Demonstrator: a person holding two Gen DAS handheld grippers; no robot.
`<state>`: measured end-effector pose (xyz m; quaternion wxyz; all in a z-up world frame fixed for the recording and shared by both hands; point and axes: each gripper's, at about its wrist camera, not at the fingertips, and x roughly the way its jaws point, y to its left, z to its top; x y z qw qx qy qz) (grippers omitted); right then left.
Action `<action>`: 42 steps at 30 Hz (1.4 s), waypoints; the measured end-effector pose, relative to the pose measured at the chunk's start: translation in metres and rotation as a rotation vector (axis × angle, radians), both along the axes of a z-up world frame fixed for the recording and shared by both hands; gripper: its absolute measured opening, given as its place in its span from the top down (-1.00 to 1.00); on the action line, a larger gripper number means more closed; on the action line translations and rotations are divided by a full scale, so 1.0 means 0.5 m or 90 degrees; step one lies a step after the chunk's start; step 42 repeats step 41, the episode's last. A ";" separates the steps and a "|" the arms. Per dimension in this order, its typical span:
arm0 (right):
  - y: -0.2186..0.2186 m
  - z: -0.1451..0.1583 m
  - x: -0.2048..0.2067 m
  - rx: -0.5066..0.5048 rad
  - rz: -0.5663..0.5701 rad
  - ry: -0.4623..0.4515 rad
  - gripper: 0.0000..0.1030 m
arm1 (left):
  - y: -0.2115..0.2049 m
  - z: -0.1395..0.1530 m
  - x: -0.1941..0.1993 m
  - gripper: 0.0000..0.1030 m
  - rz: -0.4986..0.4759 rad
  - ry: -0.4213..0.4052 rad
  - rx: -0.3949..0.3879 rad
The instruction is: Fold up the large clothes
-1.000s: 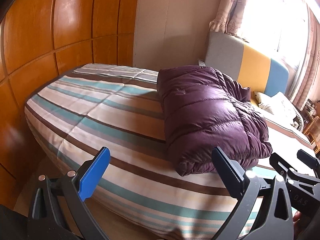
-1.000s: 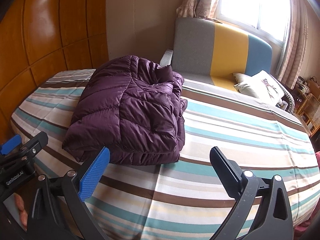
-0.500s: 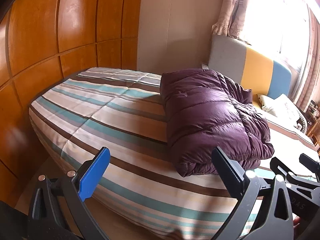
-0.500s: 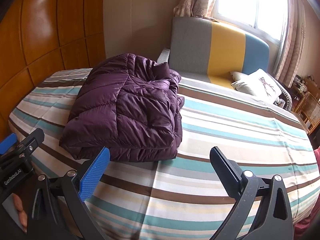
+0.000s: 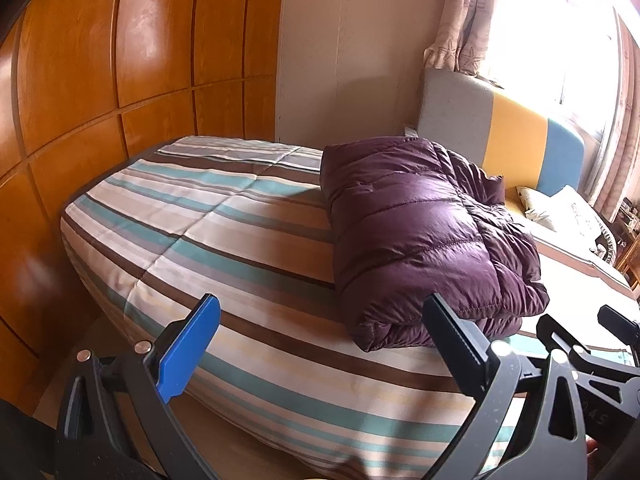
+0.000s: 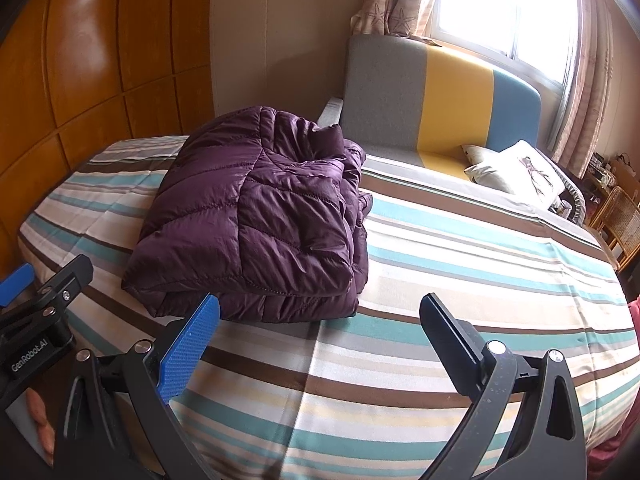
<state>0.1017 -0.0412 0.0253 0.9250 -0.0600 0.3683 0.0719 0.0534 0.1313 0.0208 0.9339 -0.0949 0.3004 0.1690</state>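
Note:
A purple puffer jacket lies folded in a thick bundle on the striped bed. It also shows in the right wrist view, left of centre on the bed. My left gripper is open and empty, held back from the bed's near edge, left of the jacket. My right gripper is open and empty, off the near edge, just in front of the jacket's right corner. Neither gripper touches the jacket.
A wooden panelled wall stands to the left. A grey, yellow and blue sofa with a pillow stands behind the bed, under a bright window. A wicker chair is at far right.
Both grippers have drawn back and risen slightly from the bed. The jacket has not moved. Both grippers stay open.

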 end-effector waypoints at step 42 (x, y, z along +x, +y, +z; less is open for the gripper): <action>-0.030 -0.020 0.000 0.015 -0.003 0.013 -0.93 | -0.030 0.017 -0.013 -0.96 -0.011 -0.007 -0.002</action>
